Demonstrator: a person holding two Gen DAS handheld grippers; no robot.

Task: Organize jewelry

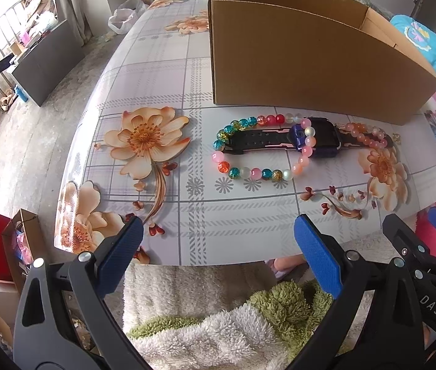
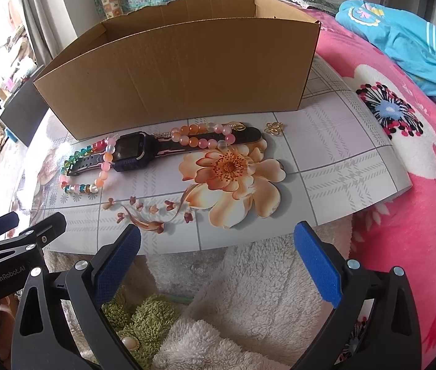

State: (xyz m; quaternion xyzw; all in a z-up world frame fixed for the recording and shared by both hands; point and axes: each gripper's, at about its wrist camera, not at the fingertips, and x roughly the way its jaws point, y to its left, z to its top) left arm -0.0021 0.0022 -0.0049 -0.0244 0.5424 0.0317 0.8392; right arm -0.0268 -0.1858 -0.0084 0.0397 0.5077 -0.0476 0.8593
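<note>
- The left hand-held gripper (image 1: 218, 259) hangs released at the near edge of the surface (image 1: 233, 225), its blue pads (image 1: 119, 259) spread wide with nothing between them; the tips just overlap that edge.
- The right hand-held gripper (image 2: 218, 262) is likewise released and empty, poised at the same near edge, just beside the left one.
- A cardboard box (image 1: 310, 71) stands open-topped toward the far side of the surface, its long front wall facing both grippers and its right end close to the surface's right edge.
- The black and purple watch (image 1: 313, 141) lies flat just in front of that wall, strap running parallel to it.
- A multicoloured bead bracelet (image 1: 248, 172) loops around the watch's left strap, crossing over the watch face, with its near side resting on the surface.
- A pink and orange bead bracelet (image 2: 199, 137) drapes over the right strap, touching it.
- A small gold trinket (image 2: 274, 129) sits apart from the strap's end, toward the right edge of the surface, near the box's front right corner.
- Between the jewelry and the near edge lies a broad bare band of the flower-printed surface.
- The left part of the surface, beside the box, is bare too, up to its rounded left edge.
- Below the near edge lies white and green fluffy fabric (image 2: 248, 293); a pink flowered blanket (image 2: 403, 215) borders the right edge.
</note>
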